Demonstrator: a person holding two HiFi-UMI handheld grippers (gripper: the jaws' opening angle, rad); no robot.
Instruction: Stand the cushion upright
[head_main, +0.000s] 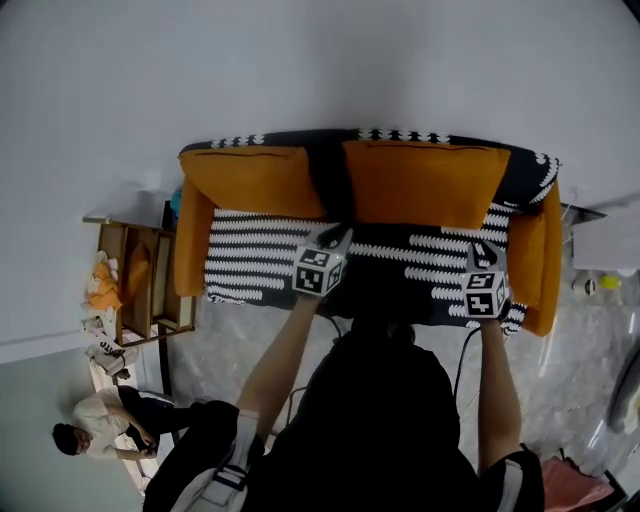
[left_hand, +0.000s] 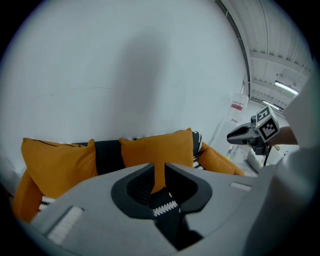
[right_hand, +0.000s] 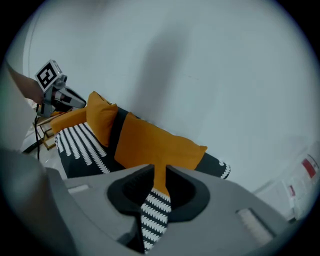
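While the left gripper (head_main: 338, 240) and right gripper (head_main: 481, 247) hover over the striped sofa seat (head_main: 260, 245), each with its jaws nearly together and nothing between them, backing off without brushing anything seems wisest; beyond them the orange cushion (head_main: 425, 183) stands upright against the backrest, plump and smooth; a second cushion (head_main: 250, 178) stands beside it.

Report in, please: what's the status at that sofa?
Left tool, right tool: jaws a slit apart, empty, above sofa seat. Left cushion and right cushion both upright against the backrest. Nothing blocking them.
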